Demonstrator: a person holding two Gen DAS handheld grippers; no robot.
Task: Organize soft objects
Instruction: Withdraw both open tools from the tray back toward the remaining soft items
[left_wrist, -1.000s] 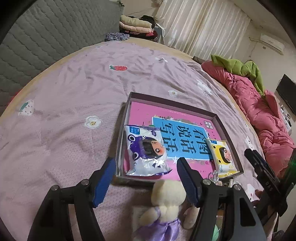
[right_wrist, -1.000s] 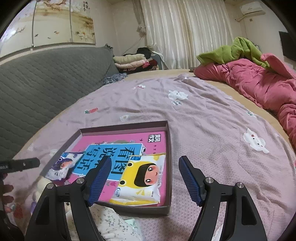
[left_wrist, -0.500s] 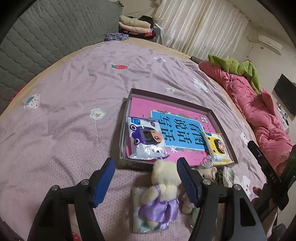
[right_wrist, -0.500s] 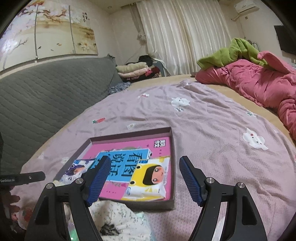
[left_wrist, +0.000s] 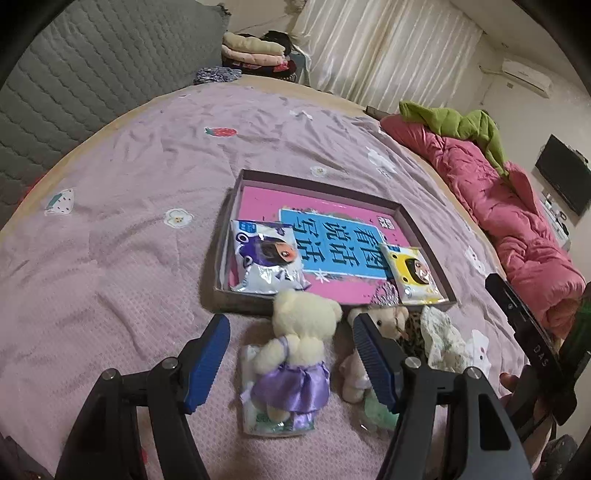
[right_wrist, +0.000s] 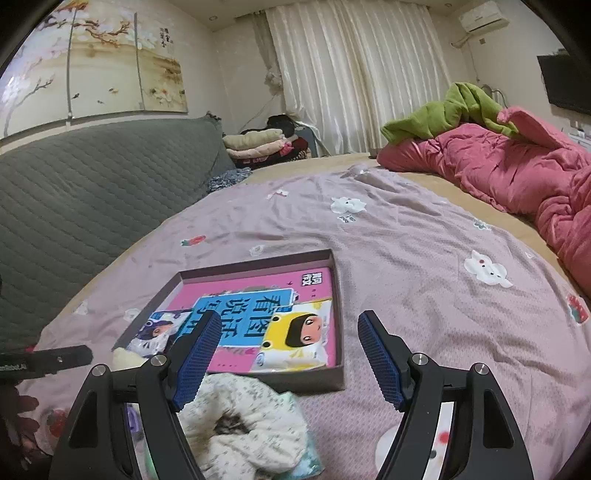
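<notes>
A shallow brown box (left_wrist: 317, 186) (right_wrist: 338, 306) with a pink and blue book on its floor lies on the bed. Inside it are a purple tissue pack (left_wrist: 264, 264) (right_wrist: 155, 334) and a yellow tissue pack (left_wrist: 413, 273) (right_wrist: 295, 339). In front of the box lie a cream teddy in a purple dress (left_wrist: 295, 350), a second small teddy (left_wrist: 384, 321) and a floral cloth bundle (left_wrist: 441, 341) (right_wrist: 243, 424). My left gripper (left_wrist: 290, 356) hangs open over the purple-dressed teddy without touching it. My right gripper (right_wrist: 286, 358) is open above the box's near edge, empty.
The lilac bedsheet (left_wrist: 129, 221) (right_wrist: 424, 258) spreads around the box. A red quilt (left_wrist: 509, 206) (right_wrist: 498, 170) with a green garment lies along the right. A grey padded headboard (right_wrist: 74, 206) stands at the left, folded clothes (left_wrist: 255, 51) behind it.
Both grippers have drawn back from the box, so it looks smaller and farther. The teddies and the floral bundle have come into fuller view. Both stay open.
</notes>
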